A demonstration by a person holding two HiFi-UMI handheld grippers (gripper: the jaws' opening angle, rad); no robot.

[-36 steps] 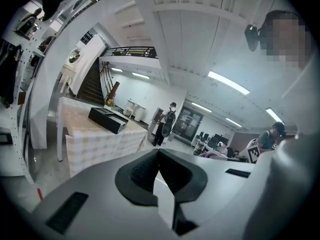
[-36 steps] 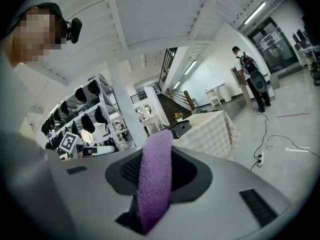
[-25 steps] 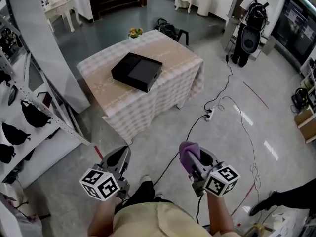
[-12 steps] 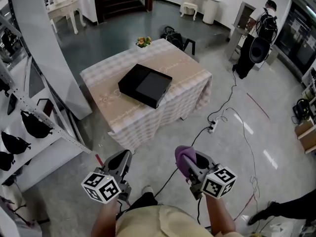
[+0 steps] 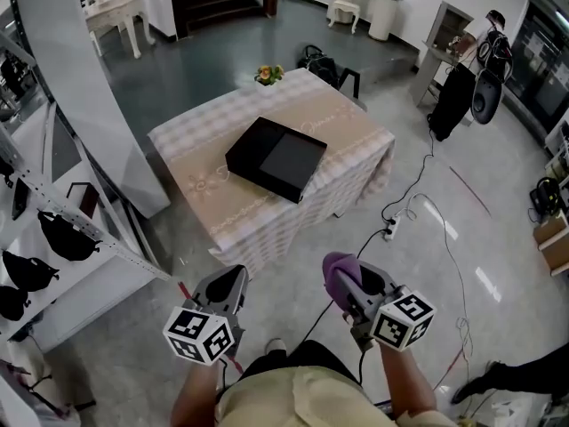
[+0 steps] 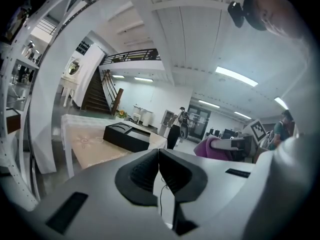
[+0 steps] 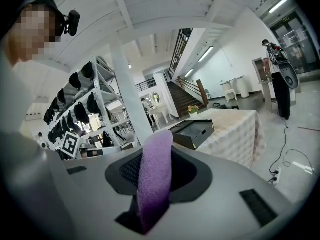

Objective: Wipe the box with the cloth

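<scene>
At the far left a white shelf rack (image 5: 62, 238) is carrying dark items. Just right of it, low in the head view, the left gripper (image 5: 233, 278) is hovering over the floor (image 5: 133, 327), short of the desk's near corner. Its fingers (image 6: 141, 171) are pressing flat together with nothing between them. Beyond it the desk (image 5: 200, 185), draped in a pale checked cover, is standing corner-on to the person. The black box (image 5: 276, 158) is lying flat around the middle of the desk, clear of every edge and well apart from both grippers. At the desk's far corner what looks like a small pot of flowers (image 5: 268, 75) is sitting, too small to make out clearly. To the right, the right gripper (image 5: 347, 281) is hovering beside the left one, also off the desk. Its fingers (image 7: 187, 173) are clamping the purple cloth (image 7: 154, 176), which is sticking up past the fingertips. Further right a cable (image 5: 418, 203) is trailing across the floor to a power strip (image 5: 389, 233).
</scene>
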